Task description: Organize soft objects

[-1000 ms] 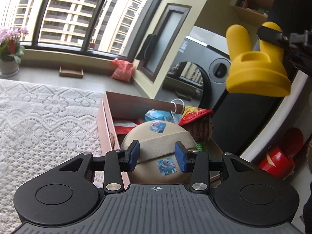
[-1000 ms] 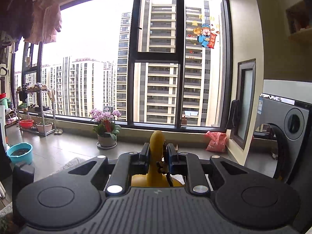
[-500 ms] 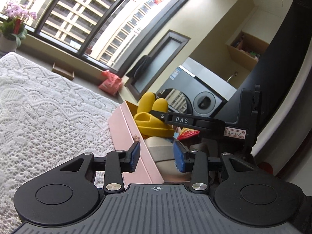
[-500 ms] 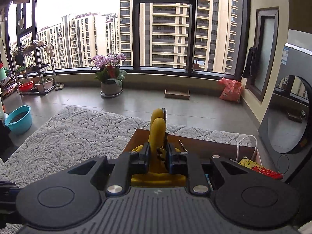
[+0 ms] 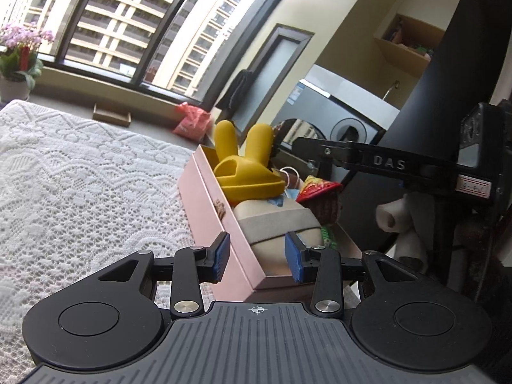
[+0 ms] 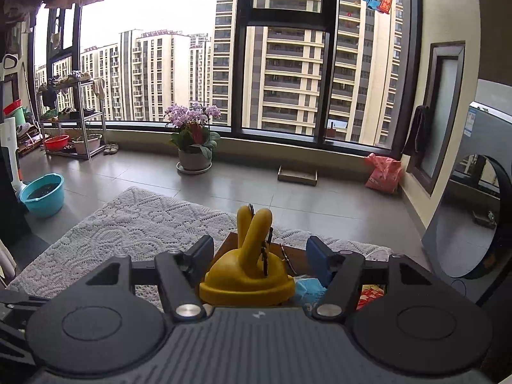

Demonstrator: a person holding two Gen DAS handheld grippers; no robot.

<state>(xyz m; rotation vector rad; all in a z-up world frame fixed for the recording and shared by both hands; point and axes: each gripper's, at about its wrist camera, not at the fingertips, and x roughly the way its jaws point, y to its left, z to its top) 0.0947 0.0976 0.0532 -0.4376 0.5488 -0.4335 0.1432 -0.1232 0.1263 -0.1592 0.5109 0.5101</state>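
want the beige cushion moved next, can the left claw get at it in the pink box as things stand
Probably yes. The left claw is open, with the beige cushion just ahead of its pads and uncovered at the near end. The pink box wall runs between the pads, so it would likely need to shift right first.

We're in a high-rise home's sunroom-laundry, washing machine (image 6: pixel 480 224), potted orchid (image 6: pixel 193 140), shoe rack (image 6: pixel 72 121), lace rug (image 5: pixel 80 176), apartment towers (image 6: pixel 288 48) outside.
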